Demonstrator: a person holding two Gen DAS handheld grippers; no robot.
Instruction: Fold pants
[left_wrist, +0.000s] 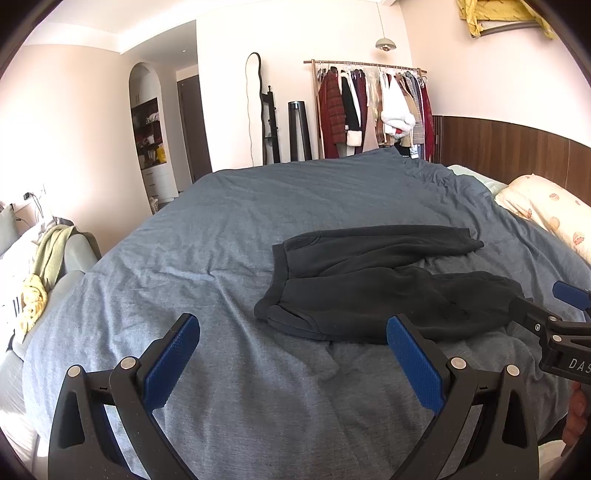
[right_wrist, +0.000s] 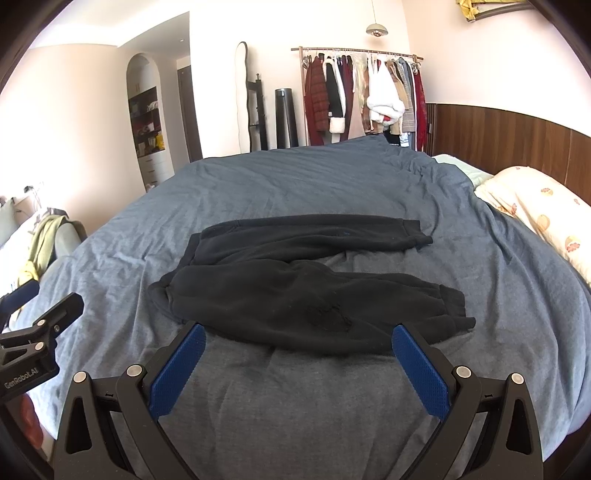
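A: Where are the pants?

B: The black pants (right_wrist: 306, 284) lie flat on the blue-grey blanket (right_wrist: 332, 184), near the middle of the bed. The waistband points away from the pillow (right_wrist: 535, 218) and the two legs run toward it, slightly apart, the nearer leg a bit rumpled

A: And the grippers?

B: Both hang above the blanket on the near side of the pants, not touching them. The left gripper (left_wrist: 293, 363) has its jaws spread wide with nothing between them, and sits off the waistband end. The right gripper (right_wrist: 299, 369) is spread wide too, empty, just short of the nearer leg

A: Anything else around the pants?

B: Beyond them, past the far edge of the bed, stands a clothes rack (left_wrist: 369, 107) full of hanging garments
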